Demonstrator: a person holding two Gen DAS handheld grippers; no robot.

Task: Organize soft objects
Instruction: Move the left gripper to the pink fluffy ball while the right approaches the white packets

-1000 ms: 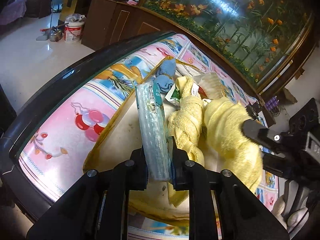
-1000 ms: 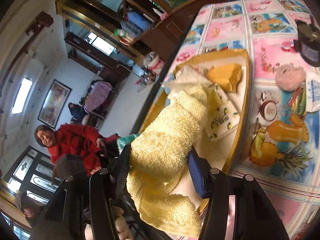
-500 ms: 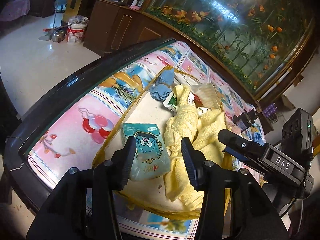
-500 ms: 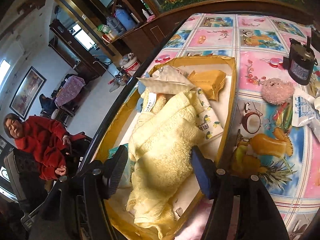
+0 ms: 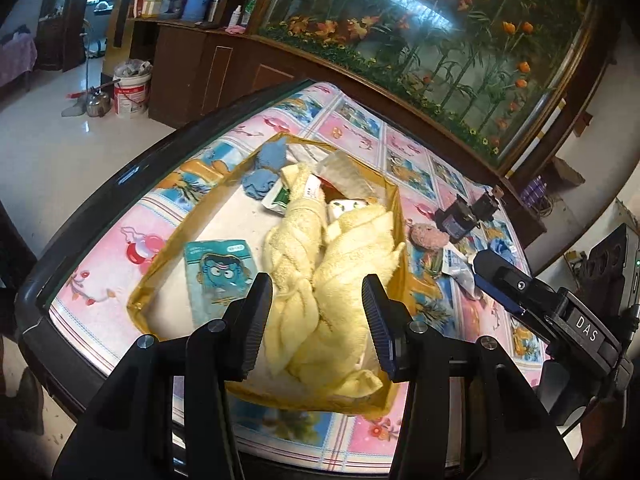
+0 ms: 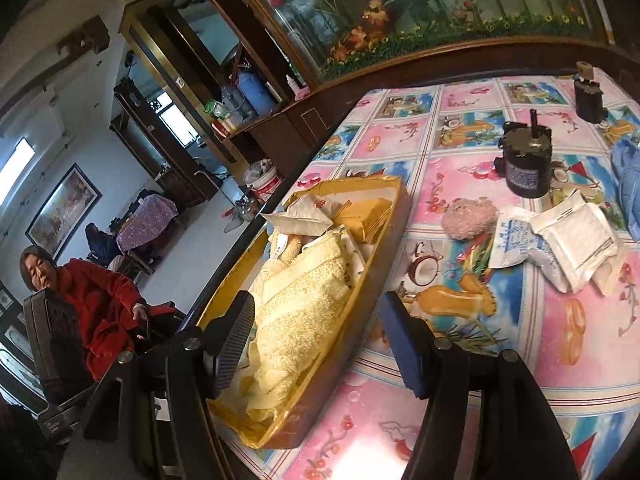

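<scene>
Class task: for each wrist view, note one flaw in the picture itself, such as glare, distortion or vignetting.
Left wrist view: the table edge bows from fisheye distortion, and glare streaks the aquarium glass. Right wrist view: a bright patch washes out the tablecloth, and the corners go black.

Towels (image 5: 340, 264): we saw they were soft yellow.
Tray (image 6: 372, 248): we saw it was gold-yellow.
Packet (image 5: 218, 272): it was teal, and we saw a blue cartoon face on it.
Cloth (image 5: 264, 168): we saw it was blue.
Puff (image 6: 470, 218): we saw it was pink.
Tablecloth (image 6: 540, 360): we saw pink and blue squares with fruit pictures.
Pouches (image 6: 576, 240): we saw they were white.
</scene>
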